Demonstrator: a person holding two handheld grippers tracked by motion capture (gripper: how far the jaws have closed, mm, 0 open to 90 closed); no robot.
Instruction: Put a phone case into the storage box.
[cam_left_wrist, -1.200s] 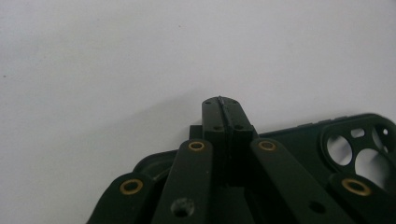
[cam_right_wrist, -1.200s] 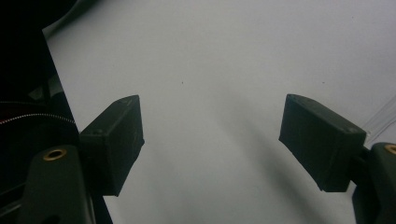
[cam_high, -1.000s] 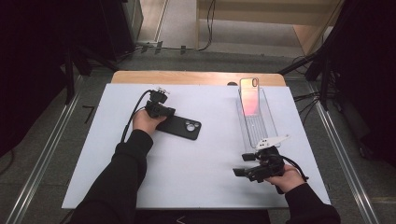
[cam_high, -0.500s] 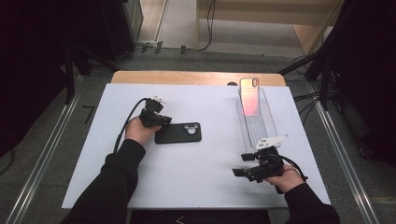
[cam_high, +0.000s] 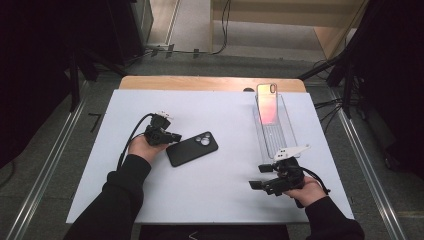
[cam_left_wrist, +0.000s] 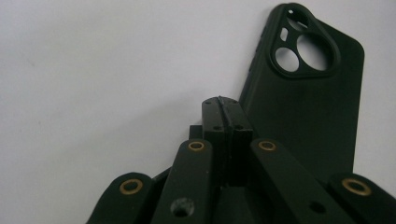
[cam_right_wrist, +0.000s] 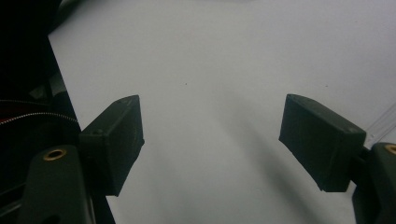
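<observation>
A black phone case (cam_high: 192, 148) lies back-up on the white table (cam_high: 225, 120), its camera cut-out toward the right. My left gripper (cam_high: 175, 137) lies low at the case's left end. In the left gripper view its jaws are pressed together, the left gripper (cam_left_wrist: 226, 100) tip sitting at the case (cam_left_wrist: 303, 107) long edge; I cannot tell if they touch. My right gripper (cam_high: 259, 177) hovers near the front right of the table, open. In the right gripper view the right gripper (cam_right_wrist: 210, 140) has nothing but white surface between its jaws.
A phone (cam_high: 267, 102) with a pink-orange screen leans in a clear tray (cam_high: 276, 137) at the back right, just beyond my right hand. A wooden edge (cam_high: 200, 83) borders the far side. Metal rails and dark floor flank the table.
My left hand has drawn toward the near left; the black case has shifted slightly nearer and turned a little. The right gripper has stayed put.
</observation>
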